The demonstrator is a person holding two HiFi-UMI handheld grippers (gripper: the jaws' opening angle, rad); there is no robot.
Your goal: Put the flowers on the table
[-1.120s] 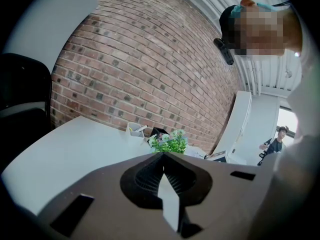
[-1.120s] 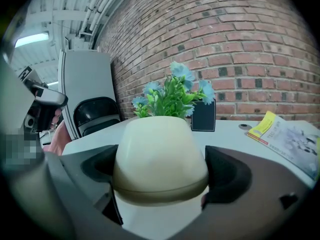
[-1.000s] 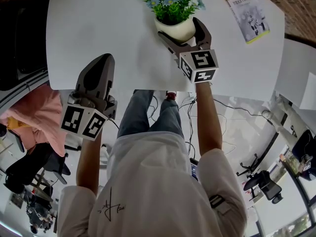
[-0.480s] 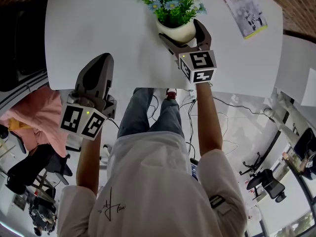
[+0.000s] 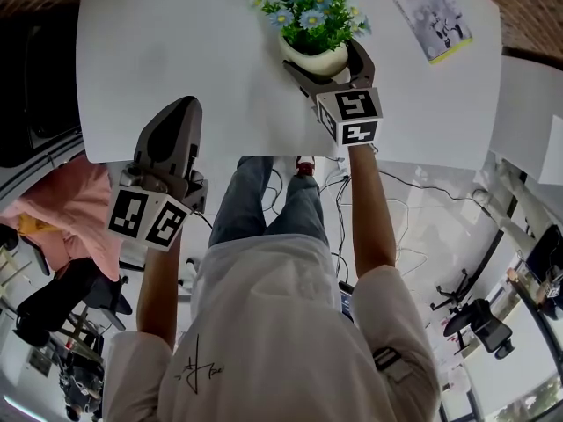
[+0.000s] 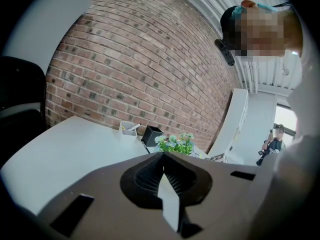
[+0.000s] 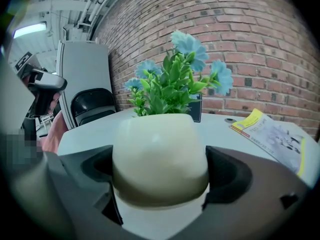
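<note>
A cream pot point(image 5: 315, 60) of blue flowers and green leaves point(image 5: 312, 20) sits between the jaws of my right gripper point(image 5: 324, 60), which is shut on its sides over the white table point(image 5: 176, 42). In the right gripper view the pot point(image 7: 160, 156) fills the gap between the jaws, with the flowers point(image 7: 175, 81) rising above it. I cannot tell whether its base touches the tabletop. My left gripper point(image 5: 176, 108) hangs at the table's near edge, shut and holding nothing. In the left gripper view its jaws point(image 6: 162, 176) meet, and the flowers point(image 6: 175, 144) show beyond them.
A yellow-edged booklet point(image 5: 427, 11) lies on the table's far right. A black box point(image 6: 151, 134) and a small white holder point(image 6: 129, 129) stand at the back by the brick wall. A black chair point(image 7: 92, 106) is on the left, and a person in pink point(image 5: 62, 209) sits nearby.
My right gripper and the pot have shifted only slightly over the table. The left gripper has stayed where it was.
</note>
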